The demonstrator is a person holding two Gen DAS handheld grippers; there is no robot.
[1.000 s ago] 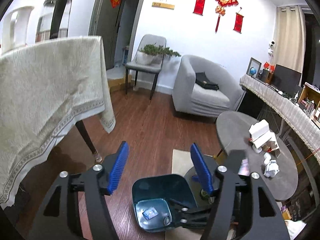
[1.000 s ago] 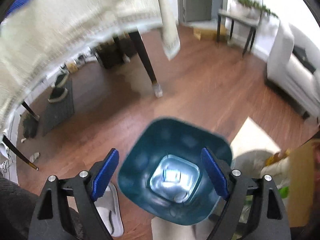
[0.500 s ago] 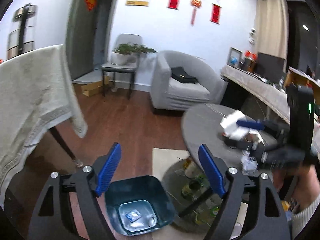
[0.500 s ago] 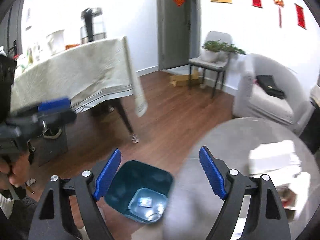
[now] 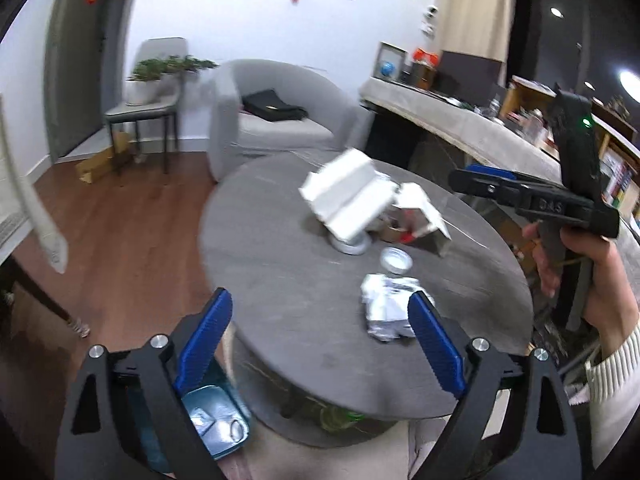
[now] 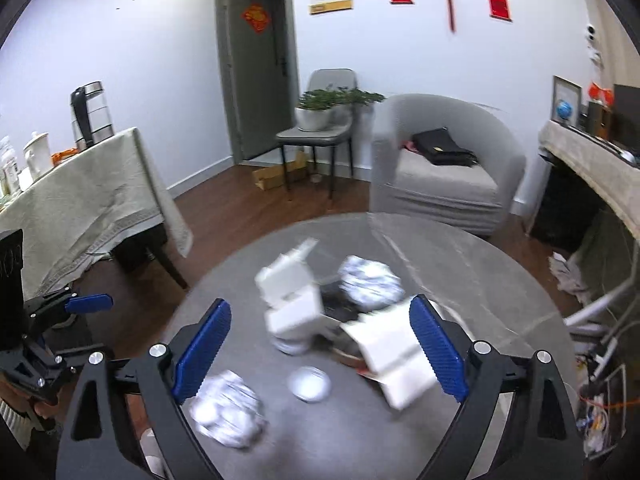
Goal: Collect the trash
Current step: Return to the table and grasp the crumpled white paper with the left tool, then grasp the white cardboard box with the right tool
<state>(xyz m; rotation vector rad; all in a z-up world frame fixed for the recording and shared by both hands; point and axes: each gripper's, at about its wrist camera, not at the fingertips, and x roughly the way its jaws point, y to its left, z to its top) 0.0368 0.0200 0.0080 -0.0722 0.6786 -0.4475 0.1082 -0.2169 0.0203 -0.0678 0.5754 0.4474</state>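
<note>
Both hand-held grippers swing up from the bin (image 5: 216, 420) to the table (image 5: 288, 280), jaws apart, empty; crumpled foil (image 5: 386, 312) next.

Left gripper (image 5: 318, 346) — jaws spread wide, blue pads (image 5: 204, 336) parted, nothing between them. Right gripper (image 6: 318, 346) likewise gaped, empty. From the left wrist view, the right hand (image 5: 576, 276) gripped its tool's handle — cream sleeve cuff at the wrist.
</note>
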